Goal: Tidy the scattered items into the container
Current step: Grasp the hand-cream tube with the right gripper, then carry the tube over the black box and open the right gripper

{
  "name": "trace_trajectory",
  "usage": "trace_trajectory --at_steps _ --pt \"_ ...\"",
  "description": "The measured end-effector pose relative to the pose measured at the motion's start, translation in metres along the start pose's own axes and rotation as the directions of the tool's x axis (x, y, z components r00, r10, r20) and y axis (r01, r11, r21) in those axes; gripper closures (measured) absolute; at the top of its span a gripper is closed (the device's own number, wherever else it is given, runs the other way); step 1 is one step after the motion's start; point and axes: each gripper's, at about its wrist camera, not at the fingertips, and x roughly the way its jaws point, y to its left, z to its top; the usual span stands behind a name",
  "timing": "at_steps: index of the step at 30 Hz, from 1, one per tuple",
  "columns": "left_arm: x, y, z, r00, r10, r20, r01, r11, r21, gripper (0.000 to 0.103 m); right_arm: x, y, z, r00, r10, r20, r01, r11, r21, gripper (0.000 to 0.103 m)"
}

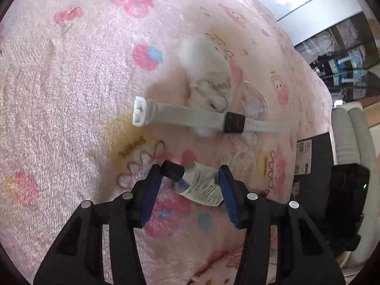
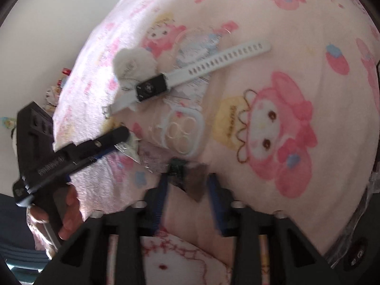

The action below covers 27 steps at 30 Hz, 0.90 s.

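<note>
On the pink cartoon blanket (image 1: 71,83) lie a white-strapped smartwatch (image 1: 201,116) (image 2: 185,76), a white fluffy pompom (image 1: 206,71) (image 2: 133,66), a clear phone case (image 2: 182,130) and a small tube with a black cap (image 1: 190,178). My left gripper (image 1: 187,178) is open, its blue pads on either side of the tube, touching the cap; it also shows in the right wrist view (image 2: 95,144). My right gripper (image 2: 187,185) is open around a small dark packet (image 2: 187,178) on the blanket.
A black box with a label (image 1: 308,156) and grey cushions (image 1: 349,133) stand past the blanket's right edge. A clear plastic bag (image 2: 370,190) lies at the far right of the right wrist view. Shelves (image 1: 344,59) stand beyond.
</note>
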Motion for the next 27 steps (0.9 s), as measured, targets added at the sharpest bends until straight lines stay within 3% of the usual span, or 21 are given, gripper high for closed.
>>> trace_trajectory --at_steps 5,10,17,24,27 --pt "-0.013 0.012 -0.005 0.994 -0.102 -0.036 0.102 0.995 0.011 0.053 -0.014 -0.001 -0.005 0.995 -0.067 0.074 0.065 0.998 0.027 0.077" --pt "0.004 0.025 -0.003 0.997 -0.061 -0.057 0.059 0.998 -0.020 0.053 0.010 -0.016 0.004 1.000 0.014 0.020 -0.016 0.995 0.098 0.077" --pt "-0.007 0.010 -0.012 0.997 -0.037 -0.074 0.036 0.999 -0.004 0.051 0.006 0.002 -0.001 0.999 -0.012 0.040 0.010 0.999 0.051 0.075" --pt "-0.042 -0.035 -0.020 0.995 -0.094 -0.031 0.095 0.995 0.035 0.052 -0.044 0.006 -0.017 0.988 -0.016 0.151 0.007 0.998 0.064 0.075" --pt "-0.059 -0.069 -0.023 0.991 -0.130 -0.013 0.130 0.988 0.084 0.052 -0.094 0.000 -0.031 0.973 -0.024 0.231 0.009 0.998 0.065 0.075"
